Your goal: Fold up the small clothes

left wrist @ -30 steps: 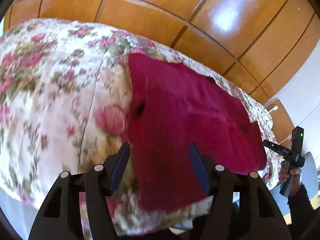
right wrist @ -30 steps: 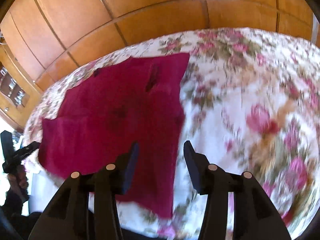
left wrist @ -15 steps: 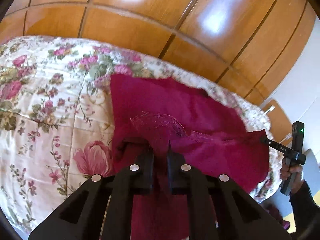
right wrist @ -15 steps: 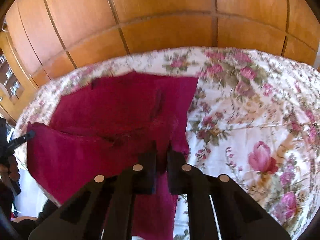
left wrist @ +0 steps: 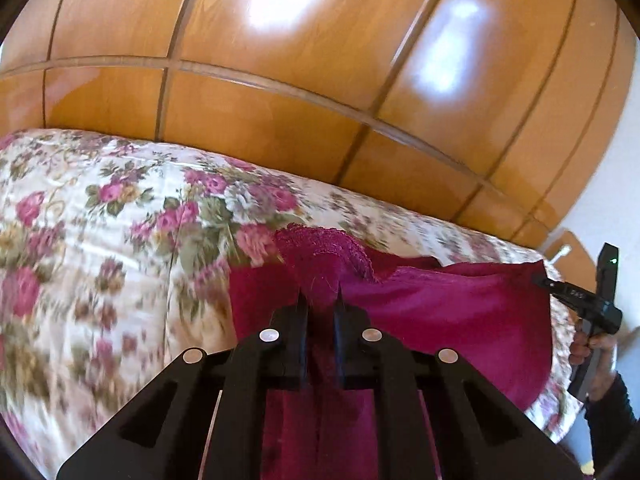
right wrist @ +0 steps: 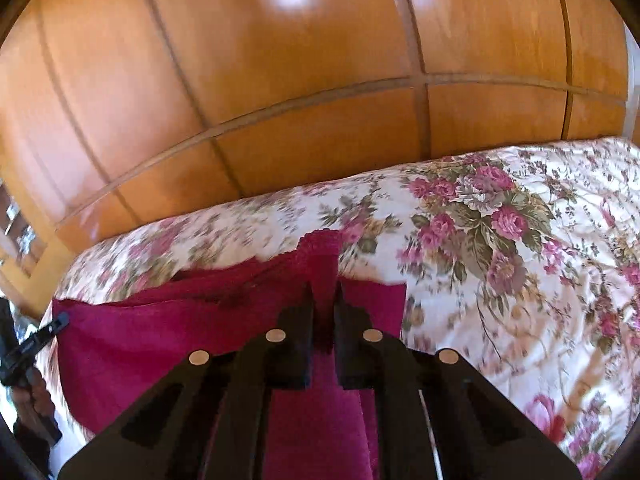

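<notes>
So both grippers have a pinch on the dark magenta cloth garment (left wrist: 440,312) right now; the black left gripper (left wrist: 319,298) has its two fingers (left wrist: 298,332) squeezed nearly together with a lace-trimmed corner of the fabric bunched up and poking out just past the tips, and the rest of the cloth hangs below and runs off to the right of those fingers; the black right gripper (right wrist: 322,294) looks the same, its fingers (right wrist: 298,332) clamped close on another edge of the garment, with a little peak of fabric sticking up beyond the tips and the main spread of cloth going off to the left; the garment sits partly lifted over the cream quilted bedspread with pink roses (left wrist: 100,260), which fills the space to the left of the left fingers and to the right of the right ones; ahead of both sets of fingertips is the glossy orange-brown wooden panelled wardrobe (left wrist: 280,100); from the left wrist view you can see the other gripper at the cloth's far right corner, with the person's hand (left wrist: 592,356) on its handle; parts of the bedspread are motion-blurred.
</notes>
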Demonstrator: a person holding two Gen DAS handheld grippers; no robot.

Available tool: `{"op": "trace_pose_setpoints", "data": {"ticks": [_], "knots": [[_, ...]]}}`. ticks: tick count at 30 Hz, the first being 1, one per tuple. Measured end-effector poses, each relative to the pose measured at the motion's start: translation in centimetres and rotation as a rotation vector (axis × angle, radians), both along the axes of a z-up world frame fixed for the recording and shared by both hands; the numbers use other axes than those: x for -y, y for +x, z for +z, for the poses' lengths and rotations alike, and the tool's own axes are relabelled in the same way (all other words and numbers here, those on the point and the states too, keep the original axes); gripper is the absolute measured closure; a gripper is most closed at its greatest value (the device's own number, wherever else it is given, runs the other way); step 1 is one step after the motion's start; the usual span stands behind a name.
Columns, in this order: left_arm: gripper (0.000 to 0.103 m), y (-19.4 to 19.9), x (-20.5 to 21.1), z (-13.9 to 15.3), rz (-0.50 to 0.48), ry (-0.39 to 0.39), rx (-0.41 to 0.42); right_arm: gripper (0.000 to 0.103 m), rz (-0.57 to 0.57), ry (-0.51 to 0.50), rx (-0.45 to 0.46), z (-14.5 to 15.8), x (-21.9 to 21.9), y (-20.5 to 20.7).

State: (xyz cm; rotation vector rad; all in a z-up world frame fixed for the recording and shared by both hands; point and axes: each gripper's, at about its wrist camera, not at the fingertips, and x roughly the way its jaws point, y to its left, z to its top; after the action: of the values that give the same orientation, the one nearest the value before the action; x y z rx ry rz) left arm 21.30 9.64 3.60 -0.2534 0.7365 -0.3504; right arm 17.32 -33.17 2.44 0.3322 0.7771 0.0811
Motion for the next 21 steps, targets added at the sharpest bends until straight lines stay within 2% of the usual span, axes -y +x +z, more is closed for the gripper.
{"op": "trace_pose_setpoints", "data": {"ticks": [4,8,11,13,14,15,16,17,18,21], "knots": [[0.094,4.6,1.4,-1.7,0.024,0.076,-0.031,0.096,-0.051,-0.011,-0.073,-3.0,0.4,3.4],[0.094,8.1,2.2,-5.2,0.065,0.143,-0.122,0.096,-0.099,-0.018,-0.167,-7.0,0.7,5.4],[0.086,9.9,2.3,-8.0,0.088,0.194,-0.208,0.092,-0.105,-0.036,-0.197,-8.9,0.8,5.9],[0.084,9.9,1.9,-8.2,0.091,0.165,-0.221,0.086,-0.100,-0.024,-0.190,-9.0,0.9,5.6],[0.076,9.8,1.6,-7.9,0.100,0.160,-0.219,0.083,-0.093,-0.022,-0.185,-8.8,0.9,5.4],[0.069,9.5,1.3,-7.6,0.113,0.162,-0.213,0.074,-0.083,-0.019,-0.176,-8.4,1.0,5.0],[0.068,9.0,0.8,-7.1,0.128,0.164,-0.204,0.063,-0.074,-0.014,-0.165,-7.9,1.1,4.3],[0.068,8.4,0.3,-6.7,0.133,0.156,-0.197,0.057,-0.072,-0.015,-0.157,-7.5,1.1,3.8],[0.068,7.7,-0.1,-6.3,0.130,0.142,-0.192,0.047,-0.064,-0.009,-0.139,-6.8,1.4,2.4],[0.068,4.3,-1.8,-5.2,0.101,0.093,-0.180,0.046,-0.026,0.032,-0.125,-6.1,2.1,-0.6]]}}
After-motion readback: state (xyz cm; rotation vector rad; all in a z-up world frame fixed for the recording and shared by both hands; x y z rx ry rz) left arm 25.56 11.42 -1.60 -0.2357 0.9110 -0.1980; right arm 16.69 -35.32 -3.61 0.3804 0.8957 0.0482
